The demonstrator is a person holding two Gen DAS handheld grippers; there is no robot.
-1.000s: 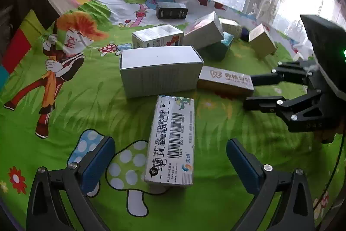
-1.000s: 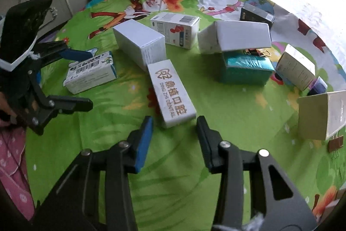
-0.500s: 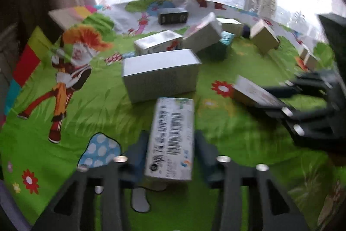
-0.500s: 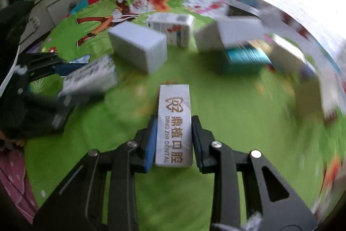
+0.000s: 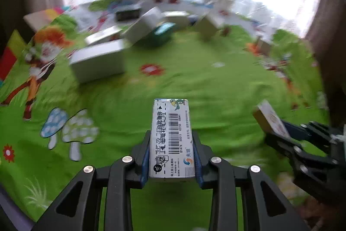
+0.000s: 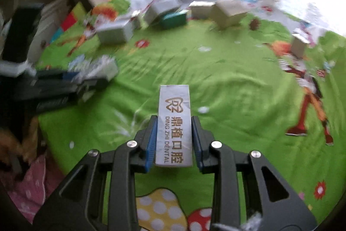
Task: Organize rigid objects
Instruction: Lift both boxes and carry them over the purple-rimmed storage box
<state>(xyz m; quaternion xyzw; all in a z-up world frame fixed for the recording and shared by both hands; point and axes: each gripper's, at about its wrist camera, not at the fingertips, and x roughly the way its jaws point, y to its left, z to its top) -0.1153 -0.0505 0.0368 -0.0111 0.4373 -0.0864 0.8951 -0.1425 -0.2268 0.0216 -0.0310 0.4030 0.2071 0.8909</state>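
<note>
Two boxes gripped, one per tool. Left gripper (image 5: 172, 157) clenched on the barcode box (image 5: 170, 138), jutting forward between its pads, clear of the green cloth (image 5: 194, 83). Right gripper (image 6: 174, 144) clenched on the dental box (image 6: 174, 122), likewise aloft. Carrying step, by the look; next, choosing a tidy spot and lowering level. Far boxes (image 5: 97, 62) blurred, labels unreadable.

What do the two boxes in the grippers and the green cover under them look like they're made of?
Barcode box: probably thin printed cardboard, slightly glossy, with crisp edges. Dental box: likely silvery coated card with gold lettering. Green cover: seemingly printed fabric, since it wrinkles softly.
</note>
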